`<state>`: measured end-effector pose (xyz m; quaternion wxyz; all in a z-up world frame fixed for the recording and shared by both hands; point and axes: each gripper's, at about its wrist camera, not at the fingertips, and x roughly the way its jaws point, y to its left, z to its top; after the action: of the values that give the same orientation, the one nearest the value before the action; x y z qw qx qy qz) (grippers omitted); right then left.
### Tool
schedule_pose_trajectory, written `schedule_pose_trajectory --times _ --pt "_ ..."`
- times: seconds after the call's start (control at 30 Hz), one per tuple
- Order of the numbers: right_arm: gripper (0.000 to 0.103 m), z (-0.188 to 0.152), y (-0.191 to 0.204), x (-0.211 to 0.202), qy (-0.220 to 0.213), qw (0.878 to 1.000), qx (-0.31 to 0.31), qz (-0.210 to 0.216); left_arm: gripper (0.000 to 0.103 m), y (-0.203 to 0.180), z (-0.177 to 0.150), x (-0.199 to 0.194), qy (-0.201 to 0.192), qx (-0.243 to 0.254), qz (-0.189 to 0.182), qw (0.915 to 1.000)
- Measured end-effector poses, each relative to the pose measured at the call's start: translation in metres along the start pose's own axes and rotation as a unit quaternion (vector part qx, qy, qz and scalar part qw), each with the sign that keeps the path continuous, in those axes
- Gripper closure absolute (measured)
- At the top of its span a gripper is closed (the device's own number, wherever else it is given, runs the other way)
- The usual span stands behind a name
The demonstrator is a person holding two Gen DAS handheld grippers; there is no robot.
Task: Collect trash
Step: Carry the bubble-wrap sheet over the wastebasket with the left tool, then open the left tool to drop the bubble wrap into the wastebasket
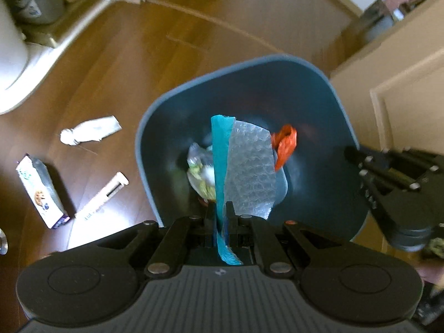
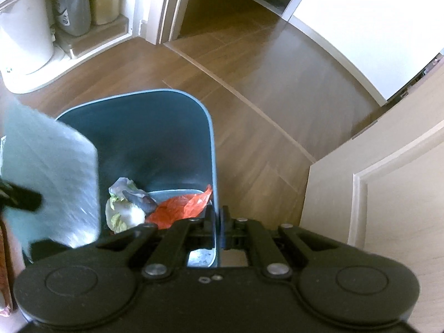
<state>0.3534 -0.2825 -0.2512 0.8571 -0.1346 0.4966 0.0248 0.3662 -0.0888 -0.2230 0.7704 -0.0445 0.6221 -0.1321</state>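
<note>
Your left gripper (image 1: pixel 220 208) clamps teal-edged bubble-wrap sheet (image 1: pixel 249 166) — long axis hangs straight down over open dark-blue plastic bin (image 1: pixel 155 116), trash below. Right gripper (image 2: pixel 217 216) pinches bin's near-right rim — steadying; release drops sheet in.

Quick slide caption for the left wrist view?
Left gripper holds bubble-wrap sheet over blue bin.

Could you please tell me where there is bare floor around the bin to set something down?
The wood floor beyond the blue bin, toward the doorway, is bare. The bin's left side is crowded: a crumpled white tube, a snack carton and a white stick-shaped package lie there.
</note>
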Motion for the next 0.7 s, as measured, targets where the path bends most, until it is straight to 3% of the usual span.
schedule_pose_trajectory --times 0.43,0.7 --pt "0.099 -0.002 -0.002 -0.005 -0.010 1.000 0.002 0.018 0.098 -0.033 0.001 0.050 0.047 0.051 0.022 0.9974" --pt "0.098 -0.002 -0.008 -0.005 -0.009 1.000 0.009 0.028 0.094 -0.035 0.007 0.057 0.067 0.048 0.028 0.9962"
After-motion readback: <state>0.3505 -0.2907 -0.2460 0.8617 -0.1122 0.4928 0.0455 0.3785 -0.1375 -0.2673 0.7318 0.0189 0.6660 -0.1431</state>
